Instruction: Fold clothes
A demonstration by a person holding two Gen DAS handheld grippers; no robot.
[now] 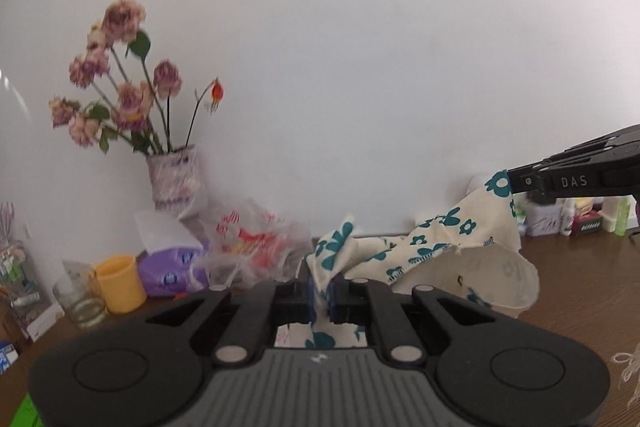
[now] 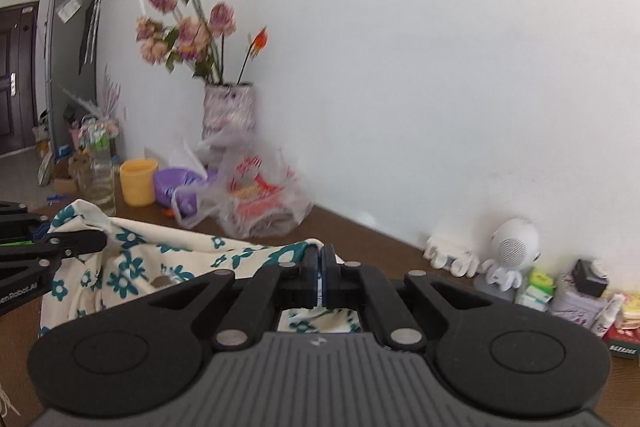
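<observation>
Left gripper (image 1: 322, 297) pinching floral garment (image 1: 432, 251), right gripper (image 2: 320, 277) likewise — cloth lifted above table (image 1: 580, 275).

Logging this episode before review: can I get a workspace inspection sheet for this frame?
Surface: brown wooden table, against a white wall.
Job's things: cream garment with teal flowers, lifted off the table, stretched between both grippers, part sagging onto the tabletop.
Clutter: vase of dried flowers, yellow cup, glass, purple tissue pack, plastic bag; small white figure and boxes and bottles at the wall.
Grippers: left gripper jaws shut on the garment's edge; right gripper jaws shut on another edge.
Cables: nothing seen.
Surroundings: dark door and a grey cabinet beyond the table's far end.
</observation>
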